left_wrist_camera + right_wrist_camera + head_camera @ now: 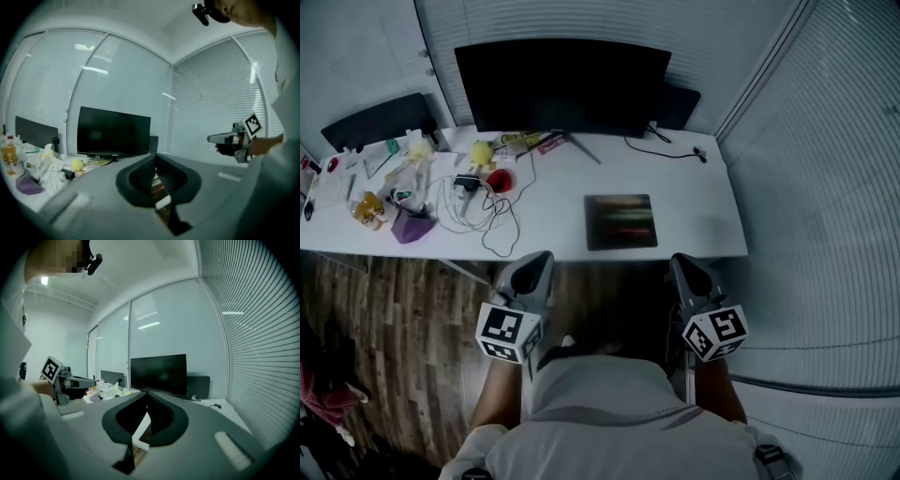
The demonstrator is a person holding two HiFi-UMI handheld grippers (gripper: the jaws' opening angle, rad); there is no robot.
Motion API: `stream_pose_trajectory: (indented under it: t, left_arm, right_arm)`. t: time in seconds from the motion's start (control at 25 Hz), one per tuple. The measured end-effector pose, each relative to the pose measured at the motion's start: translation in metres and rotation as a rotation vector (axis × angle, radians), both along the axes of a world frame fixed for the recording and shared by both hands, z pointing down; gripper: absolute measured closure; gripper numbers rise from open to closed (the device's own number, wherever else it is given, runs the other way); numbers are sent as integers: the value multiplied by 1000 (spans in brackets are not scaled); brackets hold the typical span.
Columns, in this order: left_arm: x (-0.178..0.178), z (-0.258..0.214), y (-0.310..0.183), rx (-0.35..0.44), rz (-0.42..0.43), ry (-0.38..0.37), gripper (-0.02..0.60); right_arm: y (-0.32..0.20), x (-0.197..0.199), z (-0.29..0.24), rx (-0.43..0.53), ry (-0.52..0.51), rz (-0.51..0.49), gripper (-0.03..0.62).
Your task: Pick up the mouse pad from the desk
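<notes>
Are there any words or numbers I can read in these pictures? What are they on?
No readable words or numbers anywhere.
Marker cubes: black-and-white square patterns, not letters.
Mouse pad: blurry coloured stripes, no text readable.
Packets at the left: too small and blurred.

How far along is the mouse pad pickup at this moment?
Done: nothing yet; the dark rectangular mouse pad lies flat on the white desk, untouched. In hand: nothing; the left gripper and right gripper are both short of the desk's near edge, jaws together and empty. Remaining: reach the pad, grip it, lift it.
</notes>
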State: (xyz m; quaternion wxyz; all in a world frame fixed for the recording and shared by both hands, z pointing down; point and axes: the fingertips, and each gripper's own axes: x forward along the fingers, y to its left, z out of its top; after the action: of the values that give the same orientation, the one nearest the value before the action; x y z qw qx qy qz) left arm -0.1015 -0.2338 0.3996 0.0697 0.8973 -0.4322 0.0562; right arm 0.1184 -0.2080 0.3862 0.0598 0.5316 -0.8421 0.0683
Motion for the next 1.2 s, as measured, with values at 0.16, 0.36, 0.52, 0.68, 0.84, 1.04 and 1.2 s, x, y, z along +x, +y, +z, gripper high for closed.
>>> stream_pose_trajectory:
  t: [0.16,0.36,0.52,0.68,0.84,1.04,1.2]
  left_arm:
    - [-5,11,-34,-16,1,-9,578]
    - [16,23,-79,-45,14,-11,578]
    - [44,31,-118,-64,-10,-23,578]
    - [85,30,-155,-97,-55,19,578]
    - [124,38,-189,-121,-109,-38,578]
    - [152,74,-207,-207,-155,-113,578]
    - [169,104,-212,-299,-123,-149,578]
  right_arm:
    - [-33,-11,11,-39,14,-2,588]
    - [-83,5,21,-60,1,-3,588]
    - [-128,35,36,-80,-25,-18,588]
    - [-176,77,46,-83,-39,-63,588]
    - [-220,125,64,-138,-74,-83,586]
    - [-249,149,103,-248,-92,-115,588]
    - [-255,155,131,-336,-62,-112,586]
